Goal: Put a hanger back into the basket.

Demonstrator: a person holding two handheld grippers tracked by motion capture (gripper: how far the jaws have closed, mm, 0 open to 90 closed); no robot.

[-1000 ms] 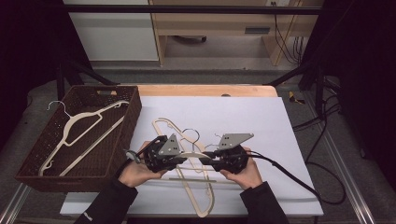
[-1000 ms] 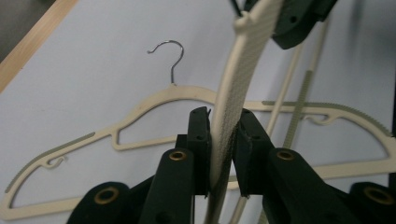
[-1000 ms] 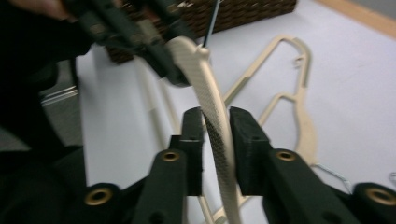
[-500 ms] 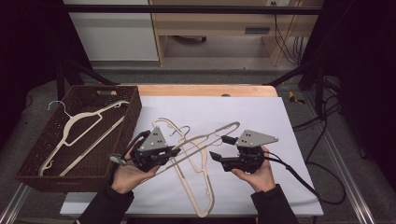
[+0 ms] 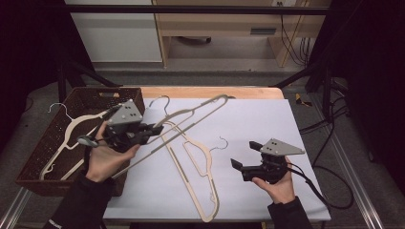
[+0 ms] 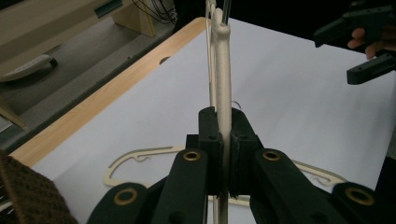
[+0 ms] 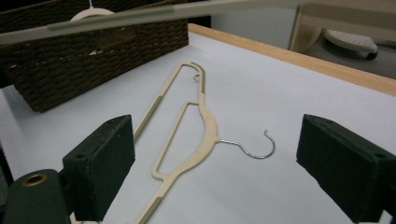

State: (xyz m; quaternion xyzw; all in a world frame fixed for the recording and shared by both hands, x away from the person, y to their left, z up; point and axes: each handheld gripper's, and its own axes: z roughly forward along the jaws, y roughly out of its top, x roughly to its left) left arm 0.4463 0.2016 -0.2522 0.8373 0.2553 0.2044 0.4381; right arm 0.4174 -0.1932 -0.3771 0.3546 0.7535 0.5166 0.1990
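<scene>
the left gripper (image 5: 152, 129) has its jaws clamped on a beige hanger (image 5: 191, 117), lifted above the desk (image 5: 267, 119). swing it level over the basket (image 5: 67, 138). right gripper (image 5: 243, 157) waits, jaws apart.

We've split the hands apart: a second ago both tools sat together at the front centre of the surface (image 5: 286, 124). Left tool (image 5: 155, 129) has since swung up and left toward the wicker basket (image 5: 81, 100), jaws clamped on one cream hanger (image 5: 191, 112) now lifted off the surface and angled up. Right tool (image 5: 243, 155) pulled back right, jaws wide, empty. Second hanger (image 5: 196, 157) now lies uncovered
</scene>
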